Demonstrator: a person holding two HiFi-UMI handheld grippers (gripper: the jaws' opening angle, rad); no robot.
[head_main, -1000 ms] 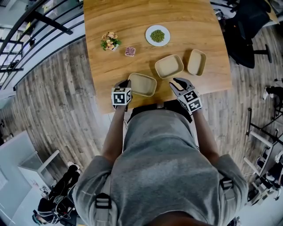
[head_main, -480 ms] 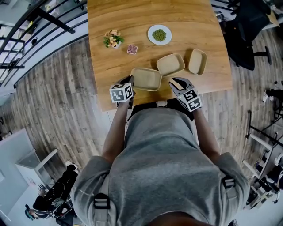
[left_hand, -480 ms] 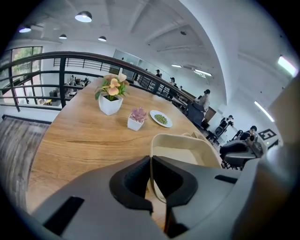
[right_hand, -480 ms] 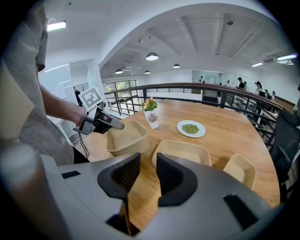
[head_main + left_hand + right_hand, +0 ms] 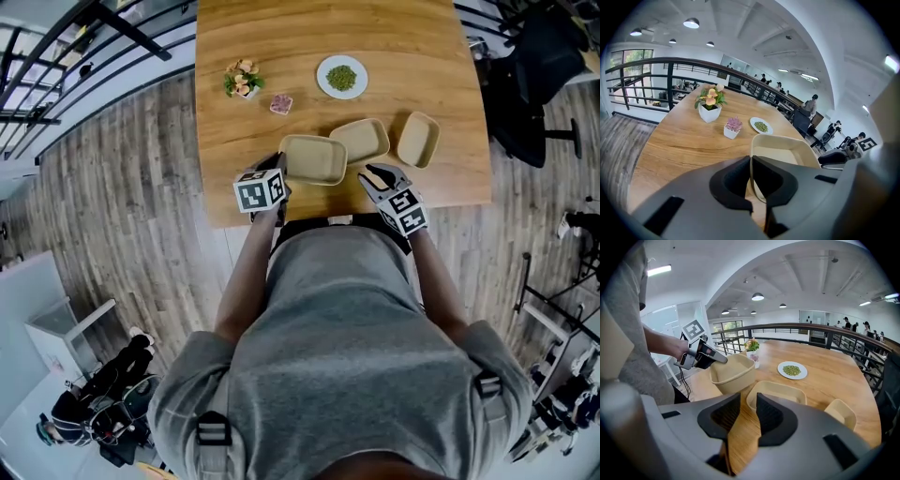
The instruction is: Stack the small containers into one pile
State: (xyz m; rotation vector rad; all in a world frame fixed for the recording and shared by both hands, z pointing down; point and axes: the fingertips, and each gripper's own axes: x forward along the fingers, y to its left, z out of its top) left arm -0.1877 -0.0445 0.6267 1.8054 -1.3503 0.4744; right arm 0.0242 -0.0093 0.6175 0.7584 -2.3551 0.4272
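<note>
Now that the near container [image 5: 312, 159] is up off the table [image 5: 225, 141] and hanging in the air, it's noticeably closer to the middle container [image 5: 361, 141] compared with a second ago, and its far edge looks to just reach that one's near-left corner. Holding it is the left gripper [image 5: 277, 172], jaws pinched tight on the rim wall farthest from the middle container, so the tub tips a bit. To me that means the first nesting is underway and it mostly needs to slide over and drop in. On the other side of the middle container, just beside it, the third container [image 5: 417, 140] sits untouched. Just on the person's side of the middle container, the right gripper [image 5: 377, 175] hovers with jaws partly apart and nothing between them, no real shift there.
</note>
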